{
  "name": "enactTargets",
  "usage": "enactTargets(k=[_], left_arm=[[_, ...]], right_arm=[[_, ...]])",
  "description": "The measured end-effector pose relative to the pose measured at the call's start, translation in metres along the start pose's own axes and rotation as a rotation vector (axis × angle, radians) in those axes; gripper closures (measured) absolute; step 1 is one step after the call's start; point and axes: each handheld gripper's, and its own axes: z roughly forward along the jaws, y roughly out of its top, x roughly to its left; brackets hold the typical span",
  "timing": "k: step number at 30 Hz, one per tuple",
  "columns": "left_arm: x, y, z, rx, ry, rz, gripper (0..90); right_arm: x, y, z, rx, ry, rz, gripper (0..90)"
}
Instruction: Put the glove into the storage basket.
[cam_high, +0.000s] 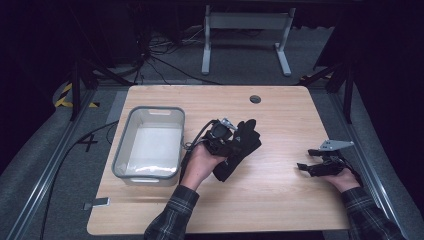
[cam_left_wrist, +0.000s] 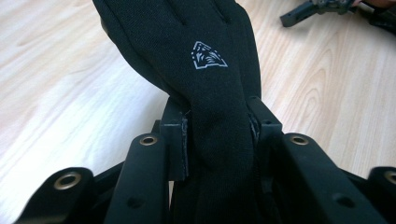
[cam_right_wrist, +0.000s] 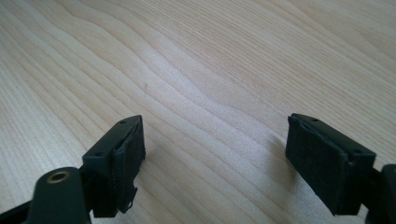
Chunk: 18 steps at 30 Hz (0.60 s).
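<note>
Glove (cam_high: 240, 147), black, hangs mid-counter (cam_high: 280, 200), pinched by the left tongs (cam_left_wrist: 219, 126) just right of the grey bin (cam_high: 150, 145). Right tongs (cam_right_wrist: 215, 154) rest spread, far right. Thin fabric could slip from that narrow pinch.

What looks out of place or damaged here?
Little stands out. The left tongs pinch a black glove over the table, beside the bin. The right tongs are open with nothing between them; their left pad looks frayed at the edge.

Matt black knit cloth glove (cam_left_wrist: 205, 84), pale smooth wood-grain table (cam_right_wrist: 196, 70), translucent plastic bin (cam_high: 123, 145)
</note>
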Motion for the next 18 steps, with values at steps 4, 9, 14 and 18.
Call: enactTargets(k=[4,9,14,18], left_arm=[[0.006,-0.005,-0.012,-0.010,0.019,-0.012,66.5],[0.016,-0.013,-0.032,-0.037,0.049,-0.033,66.4],[0.028,-0.022,-0.054,-0.058,0.094,-0.057,66.4],[0.035,-0.029,-0.068,-0.070,0.124,-0.075,66.4]], right_arm=[[0.001,0.000,0.000,0.001,-0.003,-0.005,20.3],[0.001,0.000,0.001,0.006,-0.003,-0.009,18.4],[0.000,0.002,0.003,0.014,-0.013,-0.003,10.7],[0.002,0.000,0.006,0.000,-0.011,-0.010,5.6]])
